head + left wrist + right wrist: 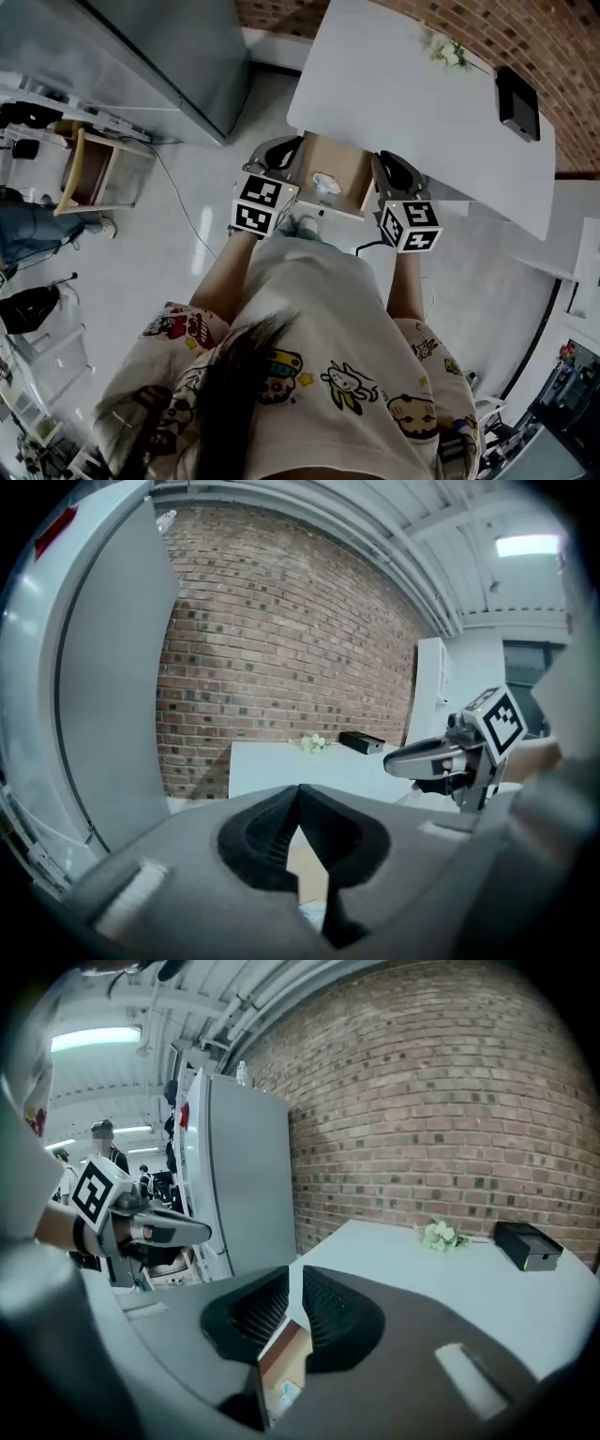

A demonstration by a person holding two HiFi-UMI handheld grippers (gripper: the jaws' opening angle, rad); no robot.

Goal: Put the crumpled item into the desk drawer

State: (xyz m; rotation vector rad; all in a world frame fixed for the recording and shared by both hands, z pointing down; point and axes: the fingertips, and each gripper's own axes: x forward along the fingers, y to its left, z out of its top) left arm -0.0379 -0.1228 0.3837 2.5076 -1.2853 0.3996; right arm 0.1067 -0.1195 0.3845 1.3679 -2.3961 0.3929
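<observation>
The crumpled white item (325,182) lies inside the open wooden drawer (349,157) under the white desk (403,94). My left gripper (277,156) hangs at the drawer's left side and my right gripper (395,172) at its right side, both just above the drawer's front. In the left gripper view the left gripper (299,795) is shut, tips touching, with nothing held. The right gripper (292,1281) is shut to a thin slit and holds nothing. Below its jaws a strip of the drawer (281,1358) shows with the pale item (287,1392) in it.
A black box (517,101) and small white flowers (448,53) sit on the desk's far side by the brick wall. A grey fridge (159,56) stands to the left, with a wooden chair (89,169) and another person (28,225) further left.
</observation>
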